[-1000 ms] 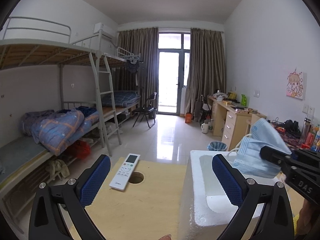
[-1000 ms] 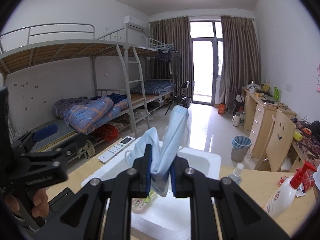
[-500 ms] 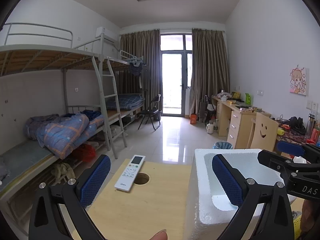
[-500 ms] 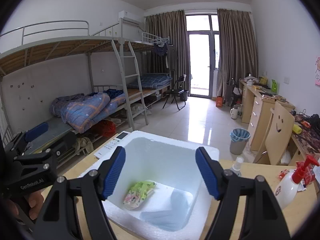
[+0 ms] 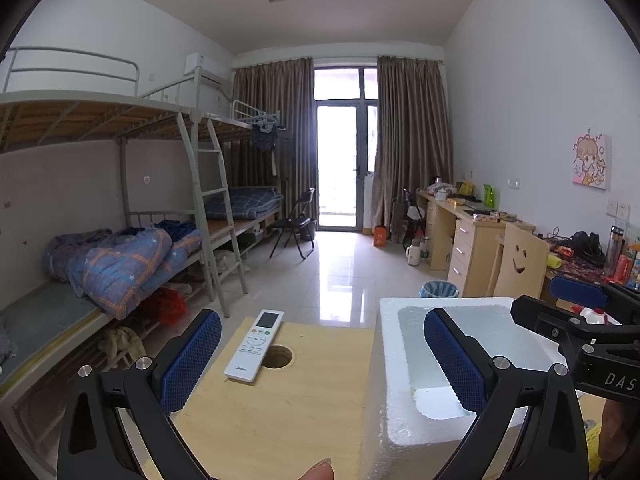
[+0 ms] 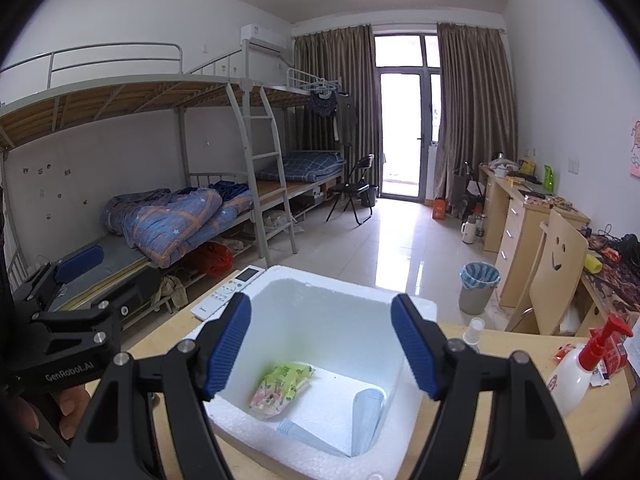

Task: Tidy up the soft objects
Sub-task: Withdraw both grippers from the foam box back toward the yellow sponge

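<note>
Hovering with its blue-padded fingers spread wide and holding nothing, the right gripper (image 6: 321, 344) sat over the open top of the white foam box (image 6: 416, 312), looking down into it. On the box floor lay a blue face mask (image 6: 360, 420), partly folded up against the near right wall, and just beside it a green-and-pink soft packet (image 6: 282, 384), the two apparently not touching. Both looked light and limp; the mask would likely crumple and drape under any pinch, so a hold across its folded body, not its ear loops, seemed the safer one, and the packet would probably yield and slide in its slick wrapper. The left gripper (image 5: 322, 360) was likewise spread and empty, held level beside the box, its right finger over the near left corner and its left finger over the wooden table (image 5: 280, 420). A white remote control (image 5: 254, 346) lay ahead of it by a round hole in the tabletop. A spray bottle (image 6: 580, 368) with a red trigger stood on the table right of the box.
</note>
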Tool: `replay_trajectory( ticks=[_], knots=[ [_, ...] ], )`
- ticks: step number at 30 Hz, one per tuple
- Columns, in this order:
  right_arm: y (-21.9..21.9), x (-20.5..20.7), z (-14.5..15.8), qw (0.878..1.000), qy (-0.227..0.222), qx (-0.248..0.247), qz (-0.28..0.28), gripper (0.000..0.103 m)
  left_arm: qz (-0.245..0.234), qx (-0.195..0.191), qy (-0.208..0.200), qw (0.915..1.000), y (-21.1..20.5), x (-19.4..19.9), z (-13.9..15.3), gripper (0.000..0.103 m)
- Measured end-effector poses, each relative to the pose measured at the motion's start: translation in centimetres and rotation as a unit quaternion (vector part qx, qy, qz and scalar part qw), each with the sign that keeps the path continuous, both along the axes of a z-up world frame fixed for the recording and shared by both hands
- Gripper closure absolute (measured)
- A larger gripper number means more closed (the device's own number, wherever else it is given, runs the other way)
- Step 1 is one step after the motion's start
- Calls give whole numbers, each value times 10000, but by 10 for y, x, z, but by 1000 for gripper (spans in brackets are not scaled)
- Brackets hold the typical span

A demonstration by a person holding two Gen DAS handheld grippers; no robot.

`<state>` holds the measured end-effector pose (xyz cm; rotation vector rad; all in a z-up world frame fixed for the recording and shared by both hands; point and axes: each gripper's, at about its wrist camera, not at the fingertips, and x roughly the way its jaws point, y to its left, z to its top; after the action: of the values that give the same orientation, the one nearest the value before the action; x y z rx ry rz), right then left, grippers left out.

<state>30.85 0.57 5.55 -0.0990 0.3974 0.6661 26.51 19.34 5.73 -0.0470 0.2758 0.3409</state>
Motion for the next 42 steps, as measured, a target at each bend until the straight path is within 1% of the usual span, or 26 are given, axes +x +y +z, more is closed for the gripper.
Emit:
replay_trajectory(
  ticks=[3,6,8,12,21,23,25,26,28,30,35,38,42],
  knots=[
    [-3,-4,4,10000,-48,-19,-38,27,-24,-16,10,10000,-1,-1,4,1],
    [-11,-12,9,9998,-171,-74,-77,27,-38,66,0,10000,-8,-6,8,1],
    [-18,-18,15,9998,-191,-26,-73,27,-89,139,-6,9999,-14,-11,12,1],
    [-31,-31,21,9996,-268,74,-80,26,-159,132,-26,9998,-24,-22,18,1],
    [-66,-60,24,9990,-333,235,-193,25,-409,161,-81,9990,-57,-51,25,1],
    [-75,-67,25,9987,-339,274,-247,22,-467,142,-80,9988,-63,-56,26,1],
    [-83,-71,26,9985,-337,321,-272,14,-520,127,-87,9985,-70,-61,26,1],
    [-90,-75,26,9983,-357,358,-300,13,-563,127,-90,9983,-74,-64,27,1],
    [-97,-79,28,9980,-379,372,-347,4,-632,136,-103,9979,-82,-69,28,1],
    [-105,-86,29,9978,-431,326,-383,1,-696,164,-132,9974,-91,-75,30,1],
    [-120,-108,35,9956,-733,323,-489,1,-786,218,-209,9965,-112,-91,34,1],
    [-130,-118,35,9950,-758,371,-532,1,-803,186,-284,9962,-121,-100,37,1],
    [-140,-126,31,9940,-808,337,-652,1,-859,154,-342,9956,-130,-110,34,1]
  ],
)
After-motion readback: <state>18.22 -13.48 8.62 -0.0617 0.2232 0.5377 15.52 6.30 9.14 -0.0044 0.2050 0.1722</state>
